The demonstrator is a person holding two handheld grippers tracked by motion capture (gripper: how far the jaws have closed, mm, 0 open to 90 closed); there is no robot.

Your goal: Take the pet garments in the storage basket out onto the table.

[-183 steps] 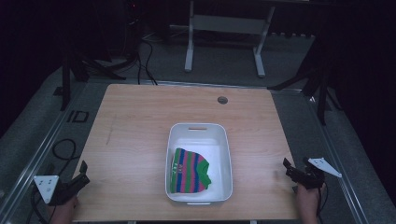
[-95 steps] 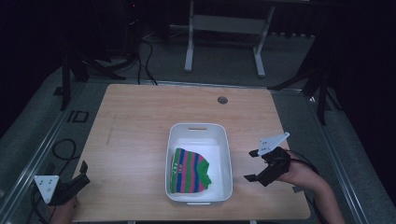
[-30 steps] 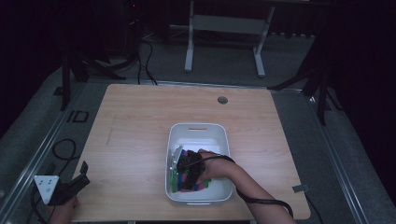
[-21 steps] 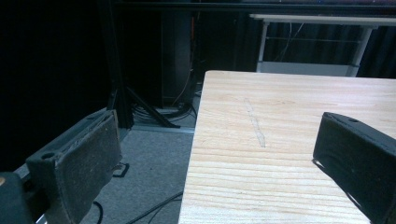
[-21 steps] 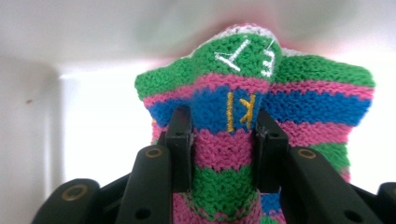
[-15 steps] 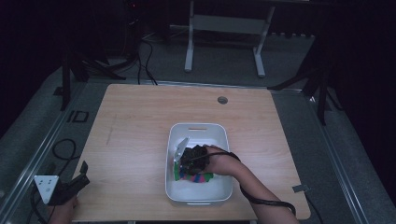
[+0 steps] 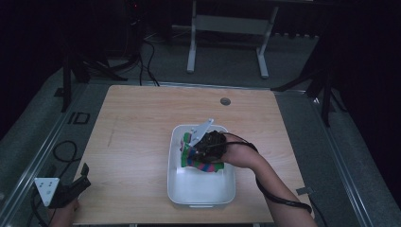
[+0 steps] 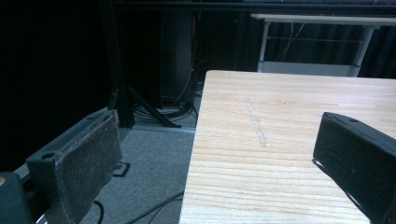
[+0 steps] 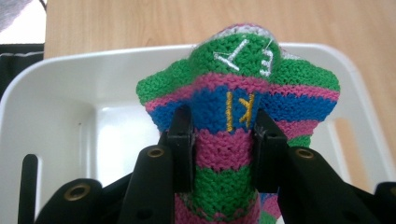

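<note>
A knitted cloth (image 7: 202,166) striped green, pink and blue hangs over a white tub (image 7: 201,201) in the middle of the wooden table (image 7: 142,123). My right gripper (image 7: 193,147) reaches in from the right and is shut on it. In the right gripper view both black jaws pinch a bunched fold of the cloth (image 9: 233,65), lifted clear of the tub's floor (image 9: 70,98); the gripper (image 9: 223,123) points down at it. My left gripper (image 7: 83,173) rests off the table's near left corner. Its jaws (image 8: 219,140) stand wide apart with nothing between them.
A small round hole (image 7: 225,101) sits near the table's far edge. Beyond the table stand a white frame (image 7: 227,28) and dark stands with cables on the floor. The table's left edge (image 8: 196,140) drops to grey carpet.
My right gripper has risen out of the tub with the striped cloth pinched in it, pulling the cloth up off the tub's floor. The left gripper has not moved.
</note>
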